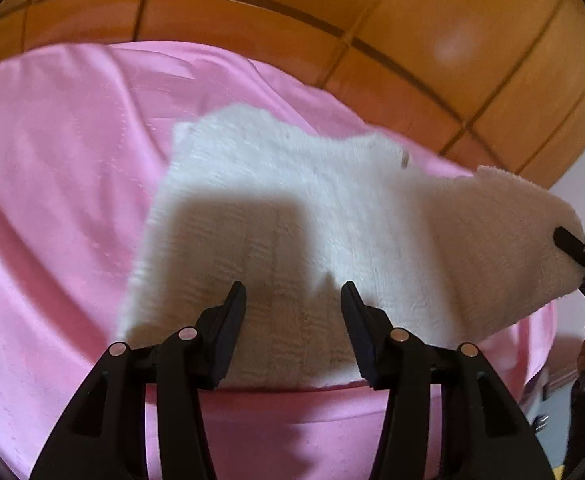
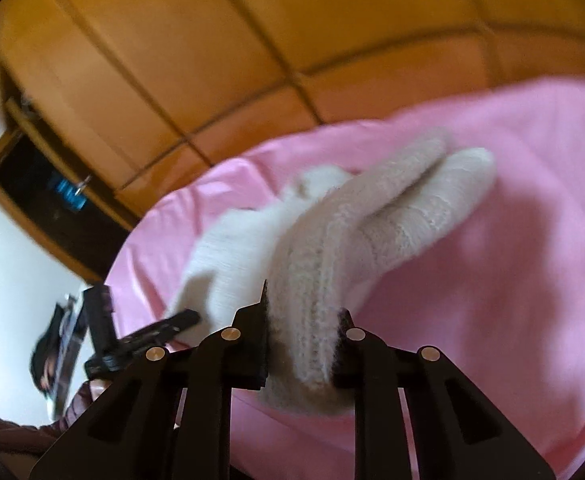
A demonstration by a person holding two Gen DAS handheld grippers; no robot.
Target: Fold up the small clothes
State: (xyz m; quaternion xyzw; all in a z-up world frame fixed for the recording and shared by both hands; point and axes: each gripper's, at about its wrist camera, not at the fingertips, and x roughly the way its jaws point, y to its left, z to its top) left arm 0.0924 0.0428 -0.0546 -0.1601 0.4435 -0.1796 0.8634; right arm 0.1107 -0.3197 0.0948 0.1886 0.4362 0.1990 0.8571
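A white fleecy garment (image 1: 276,200) is spread on a pink sheet (image 1: 60,184), most of it lying flat while one end is lifted off the sheet toward the right. That raised end is pinched in the right hand-held gripper (image 2: 304,316), whose jaws are closed on a bunched, ribbed thickness of the fabric; it appears to be held this way so that the end can be carried over the flat part as a fold. The left hand-held gripper (image 1: 294,292) is held spread apart just over the near edge of the garment, gripping nothing, probably placed there to pin or catch that edge while the other end is brought across. Whether its tips touch the fleece cannot be told. Beyond the sheet, wooden panelling (image 1: 412,20) is seen.
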